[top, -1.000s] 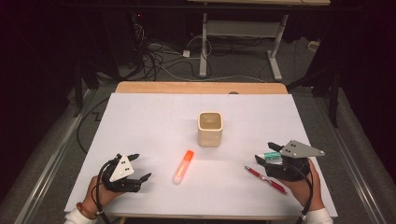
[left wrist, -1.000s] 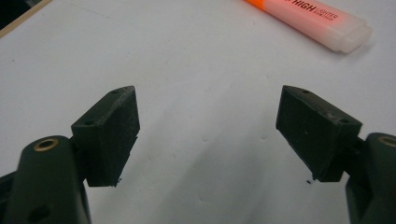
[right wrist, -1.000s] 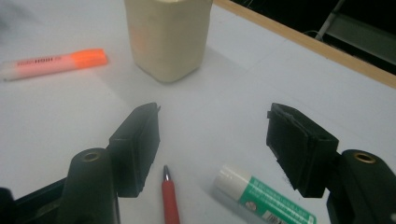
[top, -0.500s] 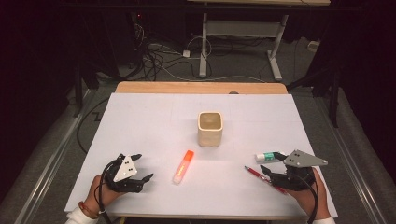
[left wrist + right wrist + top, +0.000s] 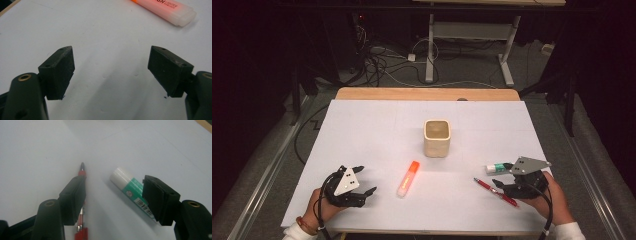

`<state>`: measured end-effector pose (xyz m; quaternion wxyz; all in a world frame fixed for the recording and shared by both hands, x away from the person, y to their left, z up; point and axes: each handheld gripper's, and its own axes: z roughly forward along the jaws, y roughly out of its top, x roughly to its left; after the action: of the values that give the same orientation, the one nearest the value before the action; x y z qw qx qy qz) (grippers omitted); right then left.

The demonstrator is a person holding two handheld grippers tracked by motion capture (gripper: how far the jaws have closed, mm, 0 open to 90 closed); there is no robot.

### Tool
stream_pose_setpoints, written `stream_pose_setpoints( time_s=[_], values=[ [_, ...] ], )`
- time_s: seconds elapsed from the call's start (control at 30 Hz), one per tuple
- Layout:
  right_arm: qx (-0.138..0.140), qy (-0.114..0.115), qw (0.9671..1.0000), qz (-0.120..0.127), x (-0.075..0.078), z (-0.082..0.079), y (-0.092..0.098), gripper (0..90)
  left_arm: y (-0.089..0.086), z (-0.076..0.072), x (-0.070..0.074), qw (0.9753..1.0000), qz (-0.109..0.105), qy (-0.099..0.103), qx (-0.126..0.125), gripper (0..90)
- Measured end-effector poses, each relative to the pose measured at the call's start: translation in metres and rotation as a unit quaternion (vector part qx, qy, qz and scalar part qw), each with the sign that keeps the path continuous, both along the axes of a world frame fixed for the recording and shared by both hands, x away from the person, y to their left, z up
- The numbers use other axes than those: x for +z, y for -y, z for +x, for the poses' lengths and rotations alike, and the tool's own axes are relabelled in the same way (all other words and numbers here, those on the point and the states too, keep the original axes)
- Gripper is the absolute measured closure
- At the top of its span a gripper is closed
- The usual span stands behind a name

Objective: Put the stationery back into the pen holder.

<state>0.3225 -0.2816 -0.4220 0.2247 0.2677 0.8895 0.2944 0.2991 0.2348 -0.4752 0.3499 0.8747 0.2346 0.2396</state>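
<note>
A beige cup [image 5: 437, 138] stands upright at the table's middle. An orange highlighter [image 5: 408, 178] [image 5: 165, 10] lies in front of it, ahead and to the right of my left gripper [image 5: 364, 180] [image 5: 111, 57], which is open over bare white surface. At the right, a red pen [image 5: 496, 192] [image 5: 82, 171] and a white-and-green glue stick [image 5: 498, 168] [image 5: 126, 187] lie flat. My right gripper [image 5: 498, 183] [image 5: 113, 187] is open just above them. The pen runs under its left jaw, and the glue stick lies partly under its right jaw.
A white sheet [image 5: 377, 125] covers the tabletop, and a wooden edge [image 5: 427, 94] shows at the far side. Cables and a desk frame [image 5: 432, 45] sit on the dark floor beyond. The person's hands hold both grippers near the front edge.
The right gripper has drawn back toward the near edge and dropped lower, leaving the glue stick more exposed. The left gripper has barely shifted. The objects lie where they were.
</note>
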Motion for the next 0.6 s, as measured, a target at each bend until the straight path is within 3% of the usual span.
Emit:
stream_pose_setpoints(
  time_s=[0.03, 0.13, 0.2, 0.23, 0.27, 0.3, 0.33, 0.37, 0.4, 0.43, 0.53, 0.6],
  values=[
    [0.022, -0.006, 0.9992, -0.033, 0.004, 0.01, -0.002, 36.1, 0.0, 0.0, 0.0, 1.0, -0.001, -0.004, 0.0, 20.7],
    [0.046, -0.021, 0.9972, -0.054, 0.009, 0.019, -0.005, 37.7, 0.001, 0.0, 0.0, 1.0, 0.002, -0.001, 0.0, 20.7],
    [0.068, -0.035, 0.9939, -0.079, 0.012, 0.03, -0.009, 37.9, 0.001, 0.0, -0.001, 1.0, 0.003, -0.002, -0.001, 20.7],
    [0.085, -0.05, 0.9891, -0.11, 0.013, 0.04, -0.013, 38.1, 0.002, 0.0, -0.001, 1.0, 0.002, -0.007, -0.001, 20.6],
    [0.085, -0.05, 0.9891, -0.11, 0.013, 0.04, -0.013, 38.1, 0.002, 0.0, -0.002, 1.0, 0.002, -0.008, -0.001, 20.6],
    [0.091, -0.057, 0.9864, -0.124, 0.014, 0.044, -0.016, 38.2, 0.002, 0.001, -0.002, 1.0, 0.003, -0.008, -0.001, 20.7],
    [0.108, -0.075, 0.9797, -0.151, 0.013, 0.052, -0.021, 39.7, 0.002, 0.001, -0.002, 1.0, 0.003, -0.008, -0.002, 20.6],
    [0.108, -0.075, 0.9797, -0.151, 0.013, 0.052, -0.021, 39.7, 0.002, 0.001, -0.002, 1.0, 0.004, -0.009, -0.002, 20.6],
    [0.12, -0.097, 0.9718, -0.178, 0.01, 0.059, -0.026, 42.4, 0.002, 0.001, -0.002, 1.0, 0.004, -0.009, -0.002, 20.6],
    [0.12, -0.097, 0.9718, -0.178, 0.01, 0.059, -0.026, 42.4, 0.002, 0.001, -0.003, 0.9999, 0.003, -0.01, -0.001, 20.6],
    [0.132, -0.123, 0.9584, -0.221, 0.003, 0.07, -0.032, 43.0, 0.001, 0.001, -0.003, 0.9999, 0.003, -0.009, 0.0, 20.7],
    [0.14, -0.133, 0.9546, -0.227, 0.0, 0.076, -0.034, 45.1, 0.001, 0.001, -0.003, 0.9999, 0.004, -0.01, 0.0, 20.7]
  ],
)
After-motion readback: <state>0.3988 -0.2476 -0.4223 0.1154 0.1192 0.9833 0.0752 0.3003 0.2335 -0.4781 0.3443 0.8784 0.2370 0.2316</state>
